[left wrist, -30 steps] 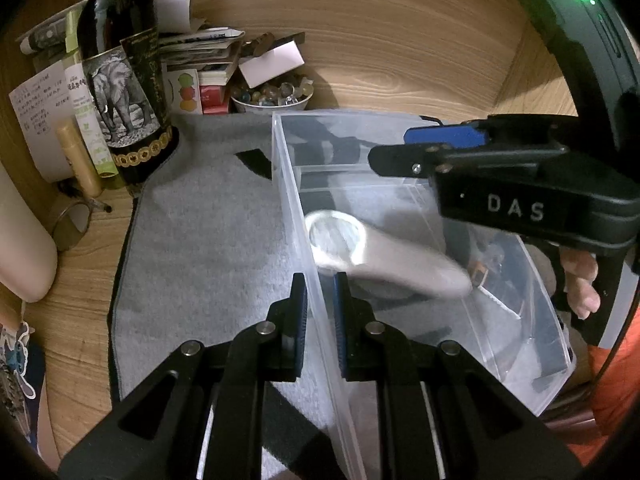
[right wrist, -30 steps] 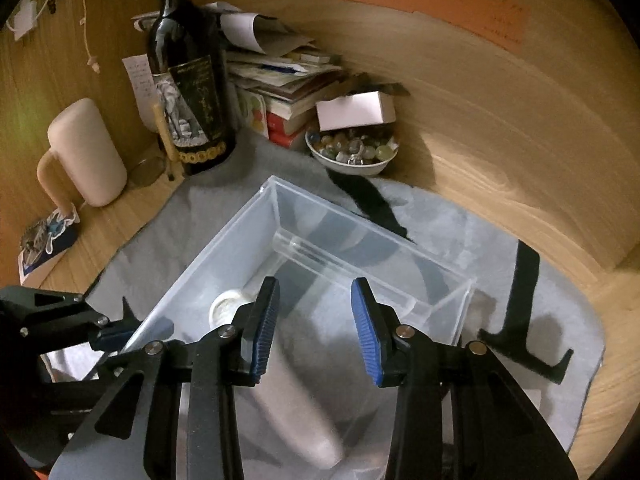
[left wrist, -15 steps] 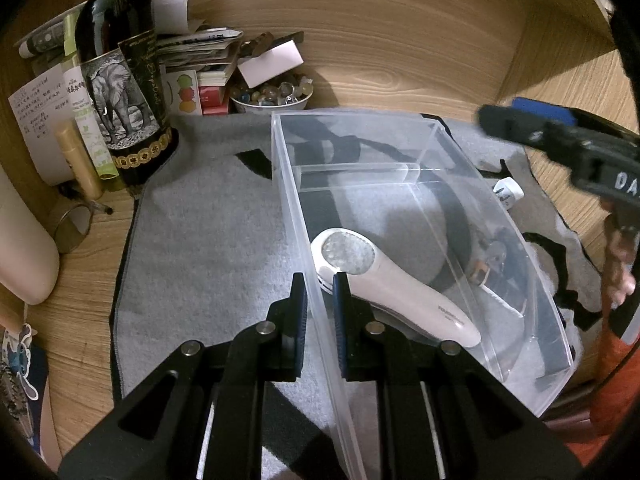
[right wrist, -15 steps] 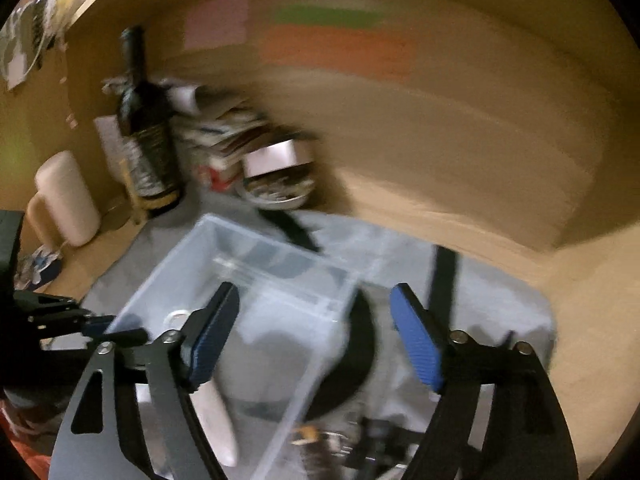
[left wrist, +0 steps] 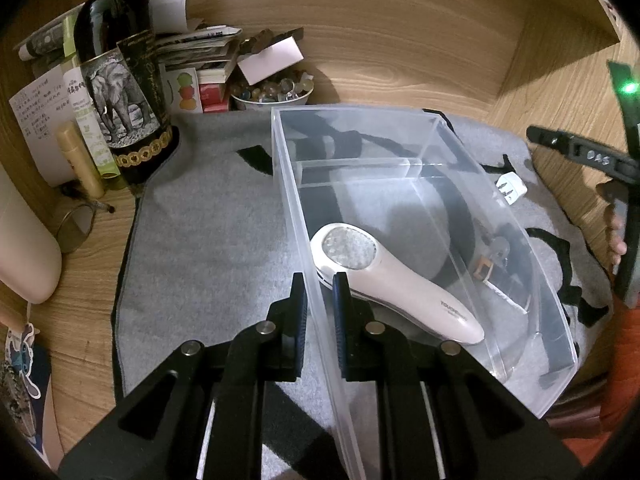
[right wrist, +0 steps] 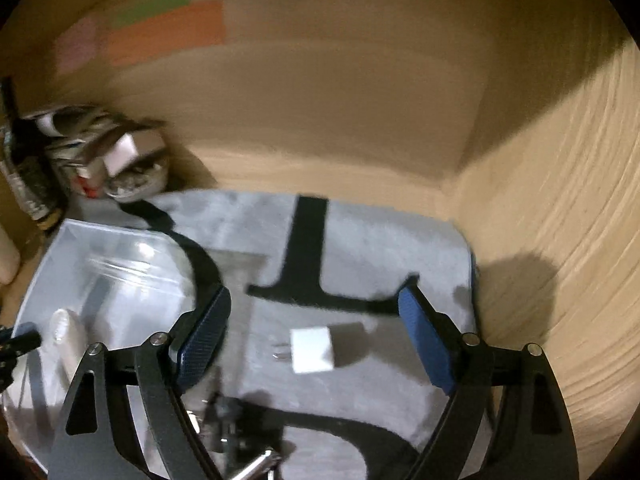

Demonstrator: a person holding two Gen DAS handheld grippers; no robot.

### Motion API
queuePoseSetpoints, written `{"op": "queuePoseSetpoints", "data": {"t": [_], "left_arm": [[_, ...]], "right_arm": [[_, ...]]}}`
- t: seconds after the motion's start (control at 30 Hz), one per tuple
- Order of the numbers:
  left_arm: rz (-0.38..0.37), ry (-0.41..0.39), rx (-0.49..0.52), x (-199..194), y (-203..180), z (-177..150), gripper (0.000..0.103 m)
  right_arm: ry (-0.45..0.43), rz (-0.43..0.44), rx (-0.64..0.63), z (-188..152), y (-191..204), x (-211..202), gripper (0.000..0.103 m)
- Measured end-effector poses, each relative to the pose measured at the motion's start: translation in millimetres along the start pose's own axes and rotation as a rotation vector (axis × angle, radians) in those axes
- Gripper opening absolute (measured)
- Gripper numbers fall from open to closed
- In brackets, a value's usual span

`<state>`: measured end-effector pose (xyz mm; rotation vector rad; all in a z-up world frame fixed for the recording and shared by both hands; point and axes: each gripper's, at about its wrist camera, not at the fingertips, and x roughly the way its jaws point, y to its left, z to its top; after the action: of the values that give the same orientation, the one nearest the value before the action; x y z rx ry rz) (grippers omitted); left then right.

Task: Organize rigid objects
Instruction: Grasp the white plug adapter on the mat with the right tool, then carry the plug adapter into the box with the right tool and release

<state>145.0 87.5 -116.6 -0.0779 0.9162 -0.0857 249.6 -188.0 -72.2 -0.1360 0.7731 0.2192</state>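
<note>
A clear plastic bin (left wrist: 288, 184) stands on a grey mat (left wrist: 208, 240). My left gripper (left wrist: 320, 280) is shut on the bin's near left wall. Inside the bin lies a white handheld device (left wrist: 392, 280) with a round grille head. My right gripper (right wrist: 316, 300) hovers over the mat to the right of the bin (right wrist: 100, 264), its jaws opening wide with nothing between them. A white plug adapter (right wrist: 312, 350) lies on the mat below that gap, and the adapter (left wrist: 510, 190) also shows in the left wrist view. The right gripper (left wrist: 580, 156) sits at that view's right edge.
A dark wine bottle (left wrist: 120, 80), a stack of papers and books (left wrist: 200, 52) and a bowl of marbles (left wrist: 272, 92) crowd the back left corner. Wooden walls close the back and right. Small dark metal items (right wrist: 236, 432) lie beside the bin.
The right gripper left the white device in the bin, swung right off the bin to above the mat and opened wide. The left gripper stayed still, clamped on the bin wall.
</note>
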Motion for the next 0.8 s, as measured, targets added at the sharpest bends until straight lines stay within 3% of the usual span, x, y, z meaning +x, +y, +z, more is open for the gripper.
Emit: {"op": "queuePoseSetpoints", "data": {"t": [0.17, 0.33, 0.4, 0.53, 0.6, 0.8], "left_arm": [[0.002, 0.010, -0.003, 1, 0, -1, 0.013], [0.010, 0.013, -0.001, 1, -1, -1, 0.013], [0.014, 0.013, 0.002, 2, -2, 0, 0.013], [0.019, 0.017, 0.001, 3, -3, 0, 0.013], [0.020, 0.018, 0.000, 3, -2, -1, 0.013], [0.022, 0.018, 0.002, 4, -2, -1, 0.013]], "right_arm": [[0.087, 0.005, 0.038, -17, -16, 27, 0.081], [0.165, 0.042, 0.041, -33, -20, 43, 0.058], [0.168, 0.072, 0.047, -36, -19, 43, 0.055], [0.164, 0.114, 0.045, -37, -15, 42, 0.035], [0.172, 0.119, 0.045, -38, -11, 43, 0.031], [0.146, 0.093, 0.018, -35, -1, 38, 0.030]]}}
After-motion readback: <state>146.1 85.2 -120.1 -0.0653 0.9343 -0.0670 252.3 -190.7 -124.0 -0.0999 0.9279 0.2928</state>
